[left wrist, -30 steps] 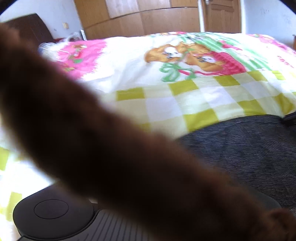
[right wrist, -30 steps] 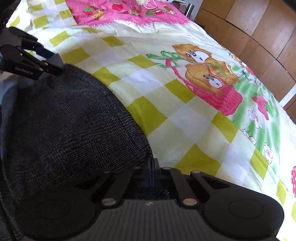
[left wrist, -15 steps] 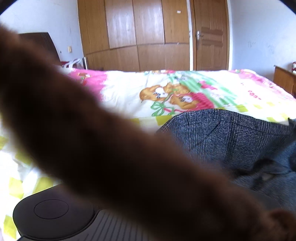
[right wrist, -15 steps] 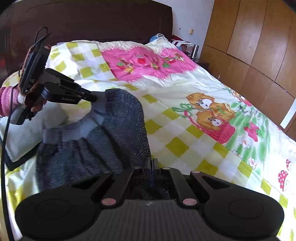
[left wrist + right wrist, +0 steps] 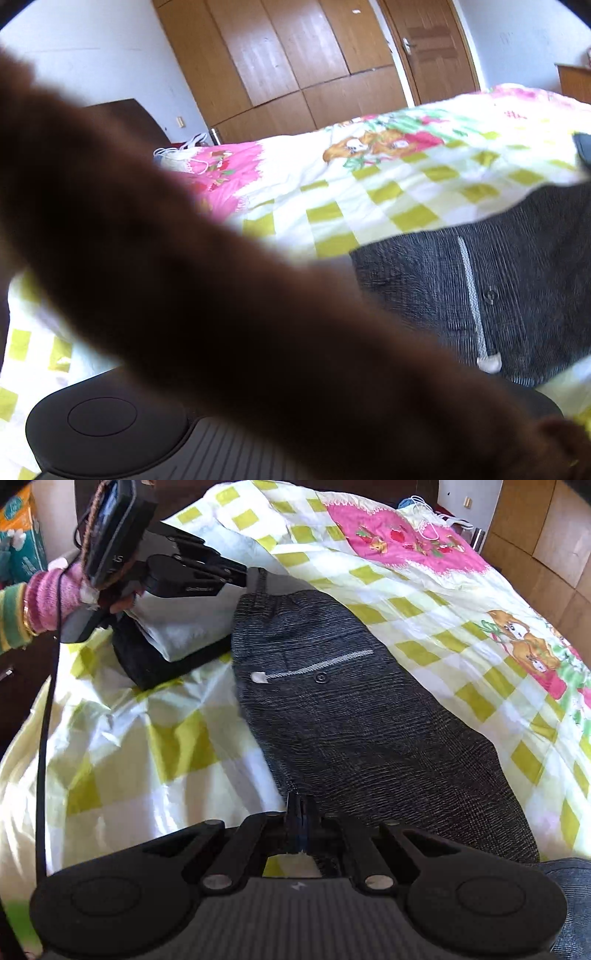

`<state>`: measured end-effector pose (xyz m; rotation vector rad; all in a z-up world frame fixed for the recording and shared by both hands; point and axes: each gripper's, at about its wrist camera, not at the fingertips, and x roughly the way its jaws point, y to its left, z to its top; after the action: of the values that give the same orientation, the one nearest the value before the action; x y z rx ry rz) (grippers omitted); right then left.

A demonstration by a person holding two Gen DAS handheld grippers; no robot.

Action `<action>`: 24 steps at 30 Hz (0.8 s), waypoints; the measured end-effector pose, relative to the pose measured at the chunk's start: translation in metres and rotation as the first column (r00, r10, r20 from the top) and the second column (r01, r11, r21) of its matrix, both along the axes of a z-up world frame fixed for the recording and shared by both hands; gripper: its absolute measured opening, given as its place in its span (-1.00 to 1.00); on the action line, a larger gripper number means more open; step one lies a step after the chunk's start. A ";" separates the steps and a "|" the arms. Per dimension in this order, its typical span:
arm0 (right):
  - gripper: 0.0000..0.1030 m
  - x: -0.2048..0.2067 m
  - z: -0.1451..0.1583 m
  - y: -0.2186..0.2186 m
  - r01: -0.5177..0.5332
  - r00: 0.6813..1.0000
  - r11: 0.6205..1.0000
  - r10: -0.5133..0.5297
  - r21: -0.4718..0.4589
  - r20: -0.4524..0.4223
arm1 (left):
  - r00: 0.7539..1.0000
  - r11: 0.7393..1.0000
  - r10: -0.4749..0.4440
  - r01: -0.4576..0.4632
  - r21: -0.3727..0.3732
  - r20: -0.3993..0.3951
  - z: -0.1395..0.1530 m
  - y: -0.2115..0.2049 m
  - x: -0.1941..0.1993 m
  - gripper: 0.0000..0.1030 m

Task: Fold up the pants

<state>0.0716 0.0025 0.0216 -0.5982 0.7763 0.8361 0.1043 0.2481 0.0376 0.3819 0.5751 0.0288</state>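
Holding both ends, basically: the right gripper (image 5: pixel 297 825) has its fingers pinched together on the near edge of the pants (image 5: pixel 343 709), and the left gripper (image 5: pixel 236 576) is clamped on the waistband at the far left end. In the left wrist view a blurry brown thing (image 5: pixel 221 295) covers most of the lens, so that view says nothing about those fingers; the right wrist view is the one to trust.

The pants lie stretched along the bed (image 5: pixel 424 602), back pocket (image 5: pixel 317 666) and its button facing up, already doubled leg on leg I think, with the leg end trailing off near right under the right gripper's body.

What could go wrong, my guess: the cloth is thick and ribbed, and each grip only has a small bite of the edge. Pull the two ends unevenly and one side slips out, or the top layer slides off the bottom one and the fold comes out crooked. The left gripper's cable (image 5: pixel 44 720) hangs down on the left and might drag across the sheet.

Room-wise: a dark folded stack (image 5: pixel 173 642) sits right beside the waistband on the left, so that side is tight. The right and far side of the bed is wide open checkered sheet, good for swinging a fold over. The bed's near left edge drops off close by.
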 end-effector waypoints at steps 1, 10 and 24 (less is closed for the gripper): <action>-0.64 -0.003 -0.005 0.001 0.003 0.999 1.000 -0.002 -0.027 0.040 | 1.000 1.000 -0.004 0.004 -0.001 -0.003 -0.002 -0.001 0.000 -0.83; -0.63 -0.002 -0.009 0.002 0.024 0.999 0.998 -0.023 -0.066 0.024 | 0.999 1.000 0.027 -0.027 -0.003 0.031 0.001 0.009 -0.019 -0.71; -0.58 0.000 0.012 -0.084 0.397 0.917 0.904 -0.396 0.158 -0.039 | 0.964 0.950 -0.265 0.256 -0.181 -0.027 -0.005 -0.109 -0.036 -0.69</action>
<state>0.0721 -0.0811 0.0339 -0.2754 0.7930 0.5170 0.0679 0.1394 0.0324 0.2835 0.5687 -0.2853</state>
